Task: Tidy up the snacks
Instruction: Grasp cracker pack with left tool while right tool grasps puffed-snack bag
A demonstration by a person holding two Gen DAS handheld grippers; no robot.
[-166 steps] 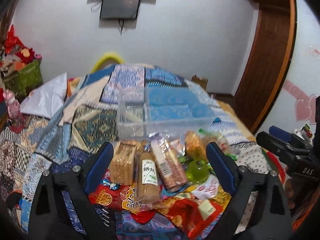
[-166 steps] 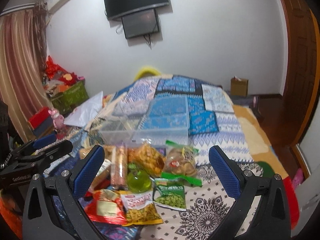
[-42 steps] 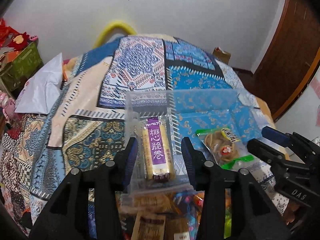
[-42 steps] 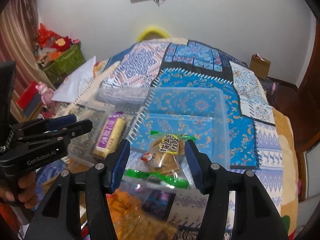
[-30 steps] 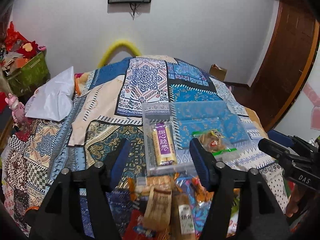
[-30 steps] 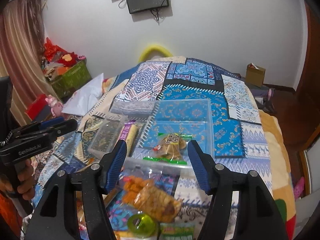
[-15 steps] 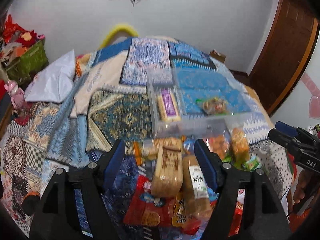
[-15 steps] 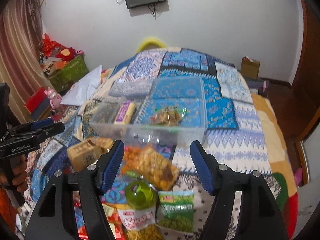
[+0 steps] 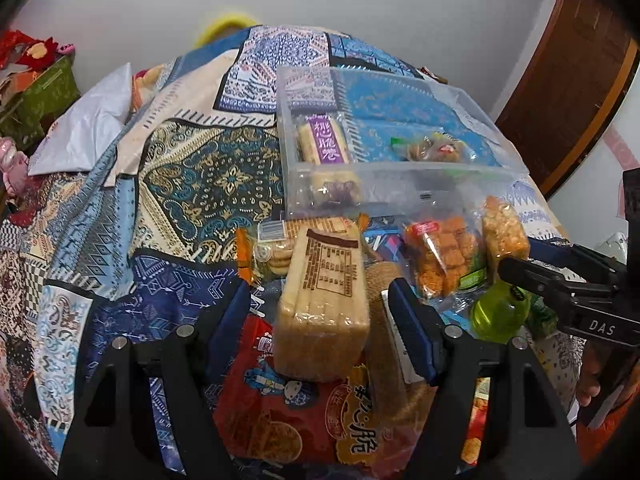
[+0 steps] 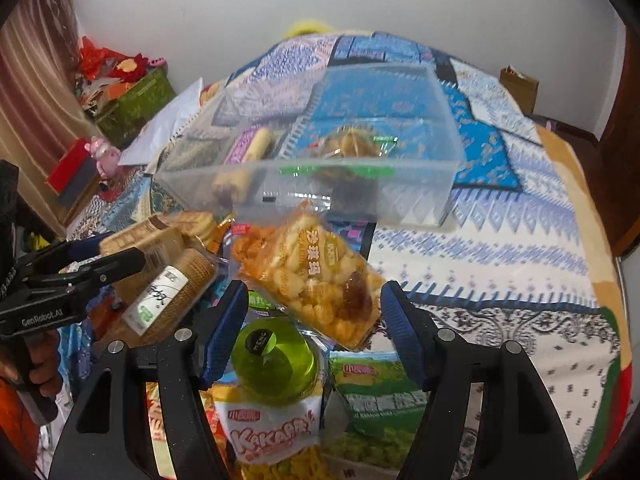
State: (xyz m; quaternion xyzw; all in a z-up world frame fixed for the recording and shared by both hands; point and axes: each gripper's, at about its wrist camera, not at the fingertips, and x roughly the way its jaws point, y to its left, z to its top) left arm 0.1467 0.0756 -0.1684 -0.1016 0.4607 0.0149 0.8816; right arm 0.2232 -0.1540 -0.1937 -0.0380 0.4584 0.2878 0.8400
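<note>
Two snacks have been left in the clear bin (image 9: 400, 184). Both grippers, left (image 9: 320, 320) and right (image 10: 310, 320), have been lowered, fingers wide and empty, around fresh packets before it.

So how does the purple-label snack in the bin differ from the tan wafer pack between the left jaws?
The purple-label snack lies flat inside the clear bin; the tan wafer pack is outside it, on the snack pile. The purple-label snack is slim with a purple front label; the wafer pack is thicker and shows a brown printed panel. Both are clear-wrapped, pale baked snacks, and no jaws grip either.
</note>
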